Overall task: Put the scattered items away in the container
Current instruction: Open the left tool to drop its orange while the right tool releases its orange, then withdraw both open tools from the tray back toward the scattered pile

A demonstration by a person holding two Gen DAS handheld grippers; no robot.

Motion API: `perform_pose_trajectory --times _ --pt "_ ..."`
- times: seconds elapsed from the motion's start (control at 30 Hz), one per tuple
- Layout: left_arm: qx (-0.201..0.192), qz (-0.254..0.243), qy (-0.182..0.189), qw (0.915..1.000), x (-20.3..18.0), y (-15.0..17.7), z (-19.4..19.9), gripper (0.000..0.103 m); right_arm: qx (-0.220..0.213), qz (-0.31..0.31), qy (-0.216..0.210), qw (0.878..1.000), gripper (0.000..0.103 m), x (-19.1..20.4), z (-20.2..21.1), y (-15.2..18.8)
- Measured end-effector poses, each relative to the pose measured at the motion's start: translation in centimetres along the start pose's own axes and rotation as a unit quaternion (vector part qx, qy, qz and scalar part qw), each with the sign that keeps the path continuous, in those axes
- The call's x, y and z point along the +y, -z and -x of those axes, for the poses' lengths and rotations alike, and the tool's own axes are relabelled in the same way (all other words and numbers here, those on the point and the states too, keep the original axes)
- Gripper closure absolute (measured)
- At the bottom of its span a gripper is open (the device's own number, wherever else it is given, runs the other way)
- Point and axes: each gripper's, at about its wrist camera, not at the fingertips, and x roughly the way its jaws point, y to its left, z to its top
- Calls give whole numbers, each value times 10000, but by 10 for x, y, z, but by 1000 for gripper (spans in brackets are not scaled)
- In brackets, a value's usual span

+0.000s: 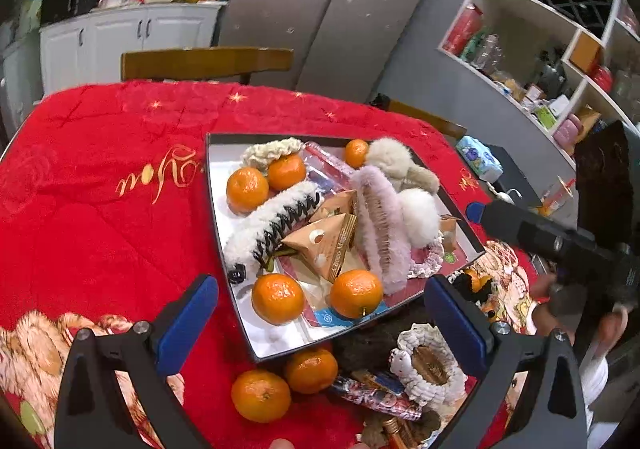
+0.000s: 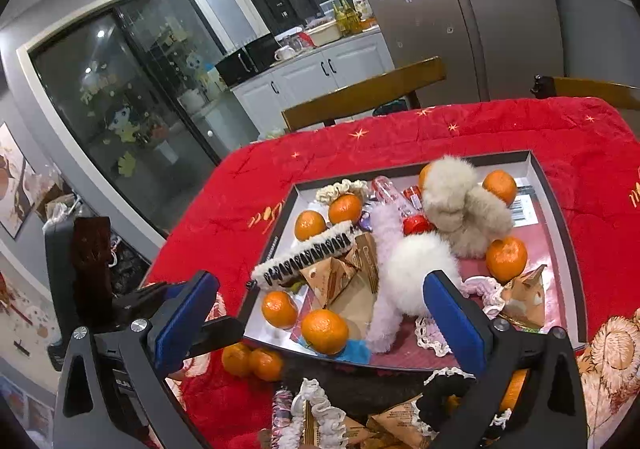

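A shallow dark-rimmed tray (image 1: 219, 177) (image 2: 560, 209) sits on the red cloth. It holds several tangerines (image 1: 247, 189), furry hair clips (image 1: 380, 225), a white pompom (image 2: 420, 265) and brown triangular packets (image 1: 324, 245). In front of it on the cloth lie two tangerines (image 1: 260, 395) (image 2: 252, 361), a white scrunchie (image 1: 428, 369) (image 2: 320, 409), a black scrunchie (image 2: 440, 397) and more packets (image 2: 396, 425). My left gripper (image 1: 321, 283) is open above the tray's near edge, holding nothing. My right gripper (image 2: 321, 277) is open too, with nothing held between its blue pads.
The red cloth (image 1: 120, 153) covers the whole table. Wooden chairs (image 1: 204, 63) (image 2: 360, 93) stand at the far side, with a grey fridge (image 1: 332, 9) behind them. A tissue pack (image 1: 478, 159) lies by the right table edge, near open shelves (image 1: 540, 49).
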Motion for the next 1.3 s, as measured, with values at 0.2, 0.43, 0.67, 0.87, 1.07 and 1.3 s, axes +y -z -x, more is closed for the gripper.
perform_pose_trajectory --times 0.2,0.43,0.67,0.87,1.07,1.3 --pt "-257 -202 -4 9995 3 1 4 0 -50 -311 -172 9994 0 -13 4 -5" --pt "-543 -535 -81 9971 -8 4 7 0 -295 -484 -117 9983 0 -31 16 -11" --pt "-1090 -399 -42 9932 2 2 22 0 -433 -367 -339 9978 0 -47 29 -13" --pt "-1308 -826 -200 9878 -8 2 28 0 -889 412 -160 9951 0 -49 48 -3" --pt "-1437 -721 48 9870 -11 3 33 0 -1009 331 -314 9939 0 -69 60 18" --pt "-1620 -1197 -236 9792 -41 8 46 0 -1423 317 -251 9890 0 -69 86 12"
